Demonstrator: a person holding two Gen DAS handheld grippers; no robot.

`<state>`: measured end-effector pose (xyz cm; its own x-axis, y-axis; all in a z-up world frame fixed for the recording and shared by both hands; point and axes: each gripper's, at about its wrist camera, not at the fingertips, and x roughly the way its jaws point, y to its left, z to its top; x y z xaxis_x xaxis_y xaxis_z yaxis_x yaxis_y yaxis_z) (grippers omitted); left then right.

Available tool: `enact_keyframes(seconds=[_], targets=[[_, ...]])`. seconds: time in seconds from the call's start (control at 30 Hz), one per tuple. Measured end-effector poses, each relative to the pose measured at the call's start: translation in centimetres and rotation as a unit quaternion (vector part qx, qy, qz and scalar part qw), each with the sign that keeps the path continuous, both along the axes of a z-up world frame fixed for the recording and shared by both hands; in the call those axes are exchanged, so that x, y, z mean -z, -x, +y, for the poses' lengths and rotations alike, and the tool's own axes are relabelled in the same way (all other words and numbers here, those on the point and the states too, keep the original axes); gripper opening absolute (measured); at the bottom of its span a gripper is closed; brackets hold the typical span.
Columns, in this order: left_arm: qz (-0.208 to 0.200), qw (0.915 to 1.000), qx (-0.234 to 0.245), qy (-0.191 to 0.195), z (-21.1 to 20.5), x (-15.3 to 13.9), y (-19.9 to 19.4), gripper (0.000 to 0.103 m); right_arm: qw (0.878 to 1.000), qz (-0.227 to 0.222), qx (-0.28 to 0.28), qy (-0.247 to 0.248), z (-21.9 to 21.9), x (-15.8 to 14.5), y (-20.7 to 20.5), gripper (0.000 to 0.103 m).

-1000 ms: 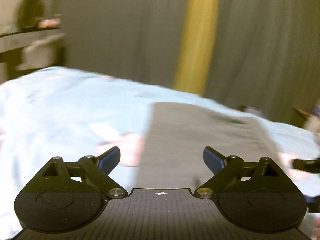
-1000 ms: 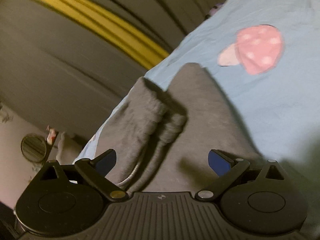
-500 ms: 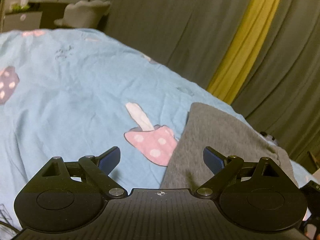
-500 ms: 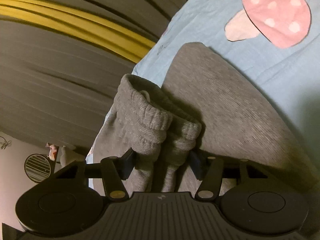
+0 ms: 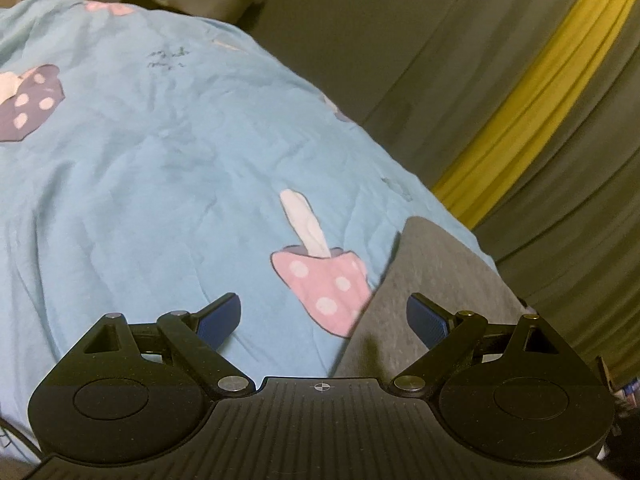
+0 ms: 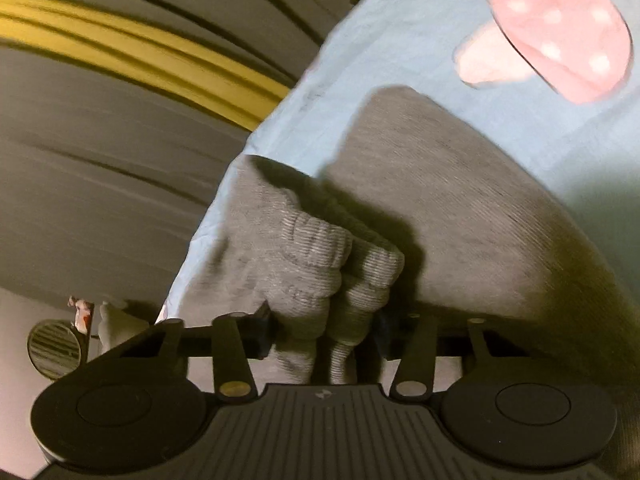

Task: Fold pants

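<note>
Right tongs [image 6: 324, 336] pinch the pants [image 6: 460, 200] by the ribbed cuffs, low center; left tongs [image 5: 322, 316] are spread, empty. Keep both cuffs pinched together and lift evenly.

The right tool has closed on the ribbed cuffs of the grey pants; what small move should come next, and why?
Probably lift the right tool a little and carry the ribbed cuffs over the flat part of the grey pants. The cuffs are pinched, while the left tool is open, holding nothing.
</note>
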<state>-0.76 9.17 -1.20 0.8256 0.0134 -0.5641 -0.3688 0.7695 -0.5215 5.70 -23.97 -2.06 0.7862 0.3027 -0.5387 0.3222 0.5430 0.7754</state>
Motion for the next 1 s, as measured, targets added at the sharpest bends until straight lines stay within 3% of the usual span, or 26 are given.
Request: enact_keyframes(seconds=[0.17,0.3,0.47,0.6,0.63,0.7,0.77,0.8,0.83,0.9,0.97,1.0], targets=[[-0.006,1.0,0.003,-0.001,-0.1,-0.3,0.3,0.095,0.994,-0.102,-0.033,0.031,2.4,-6.9,2.3,0.037],[-0.009,0.9999,0.002,0.008,0.1,-0.3,0.6,0.095,0.988,-0.149,-0.022,0.044,2.3,-9.3,5.3,0.037],[-0.009,0.9998,0.014,0.007,0.0,-0.4,0.5,0.095,0.991,-0.113,0.032,0.06,-0.5,-6.2,9.0,0.037],[-0.003,0.9993,0.038,-0.007,-0.7,-0.5,0.2,0.095,0.992,0.019,0.061,0.111,-2.8,-0.2,9.4,0.039],[0.0,0.9989,0.045,-0.01,-0.9,-0.5,0.1,0.095,0.992,0.044,0.055,0.101,-3.4,1.6,9.5,0.042],[0.006,0.9982,0.059,-0.013,-1.3,-0.4,-0.1,0.095,0.996,0.027,0.06,0.059,-4.0,2.8,10.2,0.044],[0.016,0.9973,0.069,-0.019,-1.8,-0.3,-0.4,0.095,0.998,0.015,0.057,0.033,-4.5,2.5,10.0,0.059],[0.019,0.9969,0.073,-0.024,-2.0,-0.2,-0.4,0.095,0.998,0.007,0.052,0.018,-4.6,2.5,9.6,0.073],[0.022,0.9963,0.077,-0.031,-2.3,-0.2,-0.5,0.095,0.998,0.003,0.055,0.009,-4.8,2.6,9.5,0.076],[0.028,0.9954,0.082,-0.04,-2.7,-0.1,-0.6,0.095,0.998,0.004,0.055,0.017,-4.6,2.9,9.2,0.075],[0.034,0.9947,0.086,-0.044,-2.9,0.0,-0.7,0.095,0.998,0.015,0.054,0.042,-4.2,2.7,9.3,0.061],[0.036,0.9944,0.088,-0.046,-2.9,0.0,-0.8,0.095,0.997,0.024,0.056,0.052,-3.7,2.4,9.3,0.048]])
